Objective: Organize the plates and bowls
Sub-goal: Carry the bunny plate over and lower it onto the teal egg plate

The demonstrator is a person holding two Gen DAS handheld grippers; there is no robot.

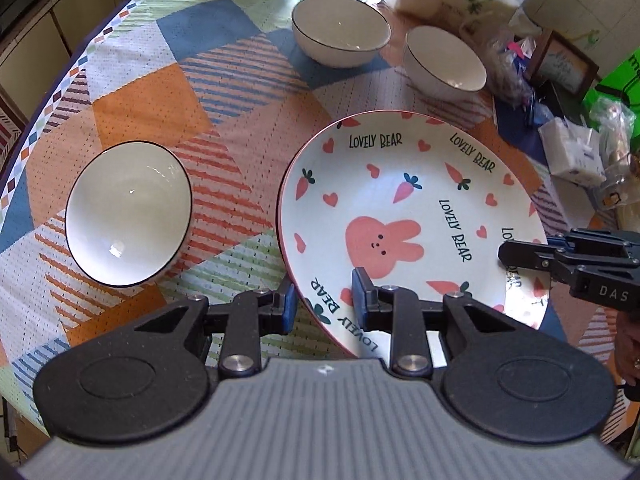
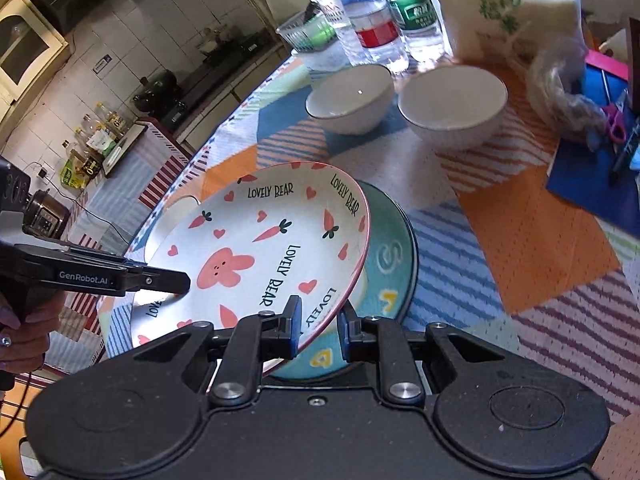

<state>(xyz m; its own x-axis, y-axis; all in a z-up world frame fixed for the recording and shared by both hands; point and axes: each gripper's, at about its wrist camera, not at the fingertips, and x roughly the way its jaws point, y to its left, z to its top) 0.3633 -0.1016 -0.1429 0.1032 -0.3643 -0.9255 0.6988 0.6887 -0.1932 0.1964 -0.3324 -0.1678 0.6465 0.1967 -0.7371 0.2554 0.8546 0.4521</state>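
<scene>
I see the bunny plate [image 2: 256, 248] tipped up over a blue-green plate [image 2: 390, 256] on the desk [image 2: 540, 240]. The bunny plate says "LOVELY BEAR" many times, with pink hearts, carrots and one pink bunny. The blue-green plate has a letter that looks like an S and little yellow shapes.

My right hand-held gripper [image 2: 318, 330] sits on the near rim of the bunny plate. One blue pad is over the rim and one is under it. There is a gap at the pads, so I cannot tell if it is pinching yet. My left hand-held gripper [image 1: 324, 304] is at the bunny plate's other side. Its fingers are apart, with the rim between them, and I cannot tell if the pads press on it. In the right view its side reads "GenRobot.AI". In the left view the other one reads "DAS".

Left of the bunny plate, near the desk's edge, stands a white bowl [image 1: 128, 212]. Bare cloth lies between them. Behind the bunny plate are two more white bowls [image 1: 340, 30] [image 1: 446, 60], close to each other. Behind those stand water bottles [image 2: 372, 20], one with a red label and one with a green label, and a big clear bag [image 2: 500, 8] with green print.
</scene>
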